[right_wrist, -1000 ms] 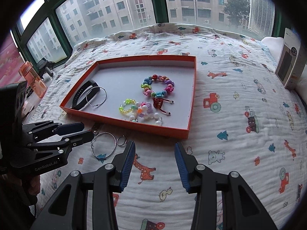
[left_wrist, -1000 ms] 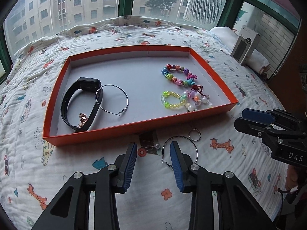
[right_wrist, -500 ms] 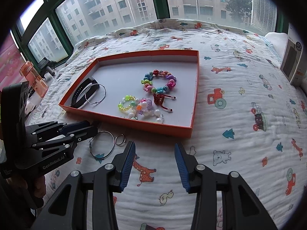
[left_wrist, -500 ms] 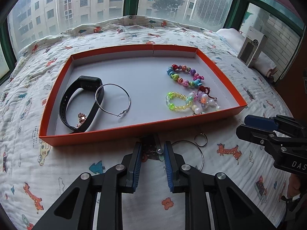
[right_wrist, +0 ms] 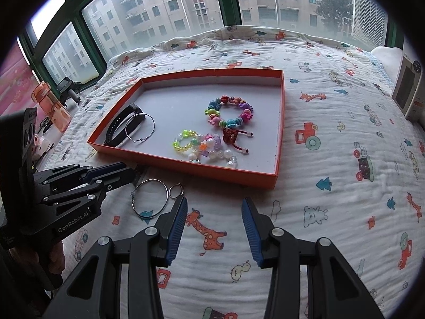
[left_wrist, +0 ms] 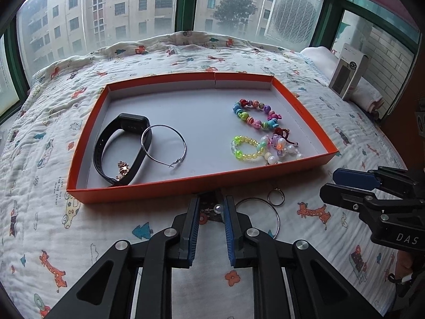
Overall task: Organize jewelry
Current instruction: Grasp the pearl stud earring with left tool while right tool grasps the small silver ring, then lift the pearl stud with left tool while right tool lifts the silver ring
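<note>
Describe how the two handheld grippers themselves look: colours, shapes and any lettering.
Both are matte black, built from angular linkage arms with triangular cut-outs and silver pivot screws. Each finger ends in a ribbed blue pad. The left gripper shows white "GenRobot.AI" lettering on its body in the right wrist view; the right gripper shows "DAS" in white in the left wrist view. A bit of bare hand shows below each body; no sleeves show.

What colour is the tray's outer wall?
Orange tray, with a pale grey inside; clearest in the left wrist view.

bed — cartoon-print quilt | on it: orange tray, large hoop, small ring, pearl clip — beside tray
</note>
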The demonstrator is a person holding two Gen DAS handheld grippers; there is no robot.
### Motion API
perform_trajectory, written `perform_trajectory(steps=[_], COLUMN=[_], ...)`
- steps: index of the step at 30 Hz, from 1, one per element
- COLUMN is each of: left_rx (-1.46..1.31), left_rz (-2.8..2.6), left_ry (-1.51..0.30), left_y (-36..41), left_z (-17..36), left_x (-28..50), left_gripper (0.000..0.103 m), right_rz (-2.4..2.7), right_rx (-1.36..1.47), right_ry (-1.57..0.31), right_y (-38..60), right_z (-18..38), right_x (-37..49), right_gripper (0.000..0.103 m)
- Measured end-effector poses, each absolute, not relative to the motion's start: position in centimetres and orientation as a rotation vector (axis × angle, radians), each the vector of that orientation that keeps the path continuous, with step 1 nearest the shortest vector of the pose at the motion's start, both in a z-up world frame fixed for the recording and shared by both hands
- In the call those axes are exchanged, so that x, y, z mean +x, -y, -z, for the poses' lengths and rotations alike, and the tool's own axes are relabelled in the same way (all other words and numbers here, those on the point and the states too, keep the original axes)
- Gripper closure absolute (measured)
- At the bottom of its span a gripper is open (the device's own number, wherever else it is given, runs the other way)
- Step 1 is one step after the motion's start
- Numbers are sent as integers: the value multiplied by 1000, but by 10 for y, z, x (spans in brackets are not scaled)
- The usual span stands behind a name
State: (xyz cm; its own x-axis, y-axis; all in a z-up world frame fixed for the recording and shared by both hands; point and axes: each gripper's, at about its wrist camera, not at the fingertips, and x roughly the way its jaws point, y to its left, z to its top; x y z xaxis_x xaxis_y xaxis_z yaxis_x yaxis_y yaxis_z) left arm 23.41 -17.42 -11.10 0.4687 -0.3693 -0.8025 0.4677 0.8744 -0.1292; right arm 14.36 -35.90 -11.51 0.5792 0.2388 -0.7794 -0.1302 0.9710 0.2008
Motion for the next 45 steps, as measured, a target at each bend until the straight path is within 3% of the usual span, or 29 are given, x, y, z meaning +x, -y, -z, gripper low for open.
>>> perform_trajectory(steps=[9,11,17,29,35,45], left_rx=[76,75,62,40,39,34], left_rz=[507,505,502,500,498,503], left_ry=[-931,-932,-940,-958,-958,-954], left_y=[150,146,137,132,132,131], left_z=[91,91,95,104,105,102], left_x=[236,236,238,241,241,241], left_gripper=[84,84,84,84,84,84], right_rz=[-257,-265,-266,-223,-204,-193], right_rx=[78,61,18,-91,-148,-112], right_ry=[-961,-968,-975,-965,-955,-964], right_y=[335,329,318,302,297,315], right_z=[124,126,129,131,132,133], right_x=[151,155,162,168,167,157], right_gripper=[58,66,77,78,89,92])
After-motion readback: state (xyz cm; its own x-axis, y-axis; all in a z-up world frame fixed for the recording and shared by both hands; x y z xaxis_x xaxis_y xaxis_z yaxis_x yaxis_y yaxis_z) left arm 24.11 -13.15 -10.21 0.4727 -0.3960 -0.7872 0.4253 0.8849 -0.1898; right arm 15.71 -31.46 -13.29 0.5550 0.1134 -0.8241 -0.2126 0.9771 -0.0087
